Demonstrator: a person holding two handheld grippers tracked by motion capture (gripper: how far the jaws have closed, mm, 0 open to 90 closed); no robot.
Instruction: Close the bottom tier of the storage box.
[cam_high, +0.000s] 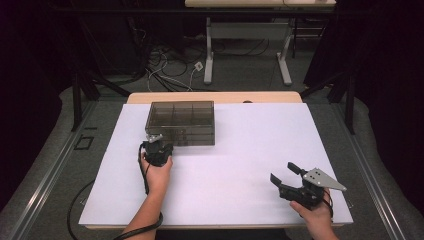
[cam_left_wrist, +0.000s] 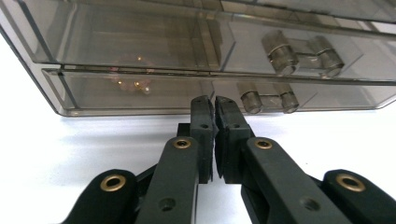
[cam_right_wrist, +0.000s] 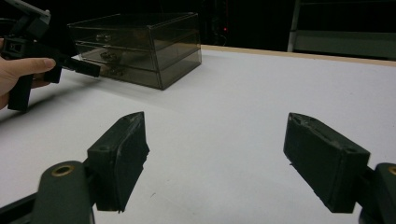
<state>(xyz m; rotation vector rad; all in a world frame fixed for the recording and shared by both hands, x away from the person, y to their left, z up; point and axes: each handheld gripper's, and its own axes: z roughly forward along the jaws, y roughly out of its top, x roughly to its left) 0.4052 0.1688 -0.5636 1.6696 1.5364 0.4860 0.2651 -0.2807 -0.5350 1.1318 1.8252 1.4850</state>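
Right gripper (cam_high: 286, 176): rests low on the near right part of the white table sheet (cam_high: 250, 150), jaws spread wide, nothing between them. In the right gripper view the two pads (cam_right_wrist: 119, 154) stand well apart over bare sheet. Idle, well clear of the work.

Left gripper (cam_high: 156, 145): held at the front face of the smoky clear drawer box (cam_high: 181, 122), which sits on the far left part of the sheet. In the left gripper view the jaws are pressed nearly together, with only a thin slit between the pads (cam_left_wrist: 203, 121), and nothing is visibly pinched. The tips sit at the lower drawer (cam_left_wrist: 187, 95), just left of its clear handle (cam_left_wrist: 267, 97); touching or a hair short, cannot tell. The upper drawer handle (cam_left_wrist: 301, 53) lies above and to the right.

Progress (judgement): early. Both drawers look pushed in flush and neither handle is gripped. The closed tips sit beside the lower handle, not on it. Remaining work, most likely: hook or grip that handle and draw the drawer out. Small bright items glint inside the lower drawer; too blurred to identify.

Surface: plain matt white sheet over a wooden tabletop (cam_high: 215, 96), bare apart from the box.

Room: dark surrounds, grey floor, loose cables (cam_high: 165, 70) and the white legs of another desk (cam_high: 245, 50) beyond.
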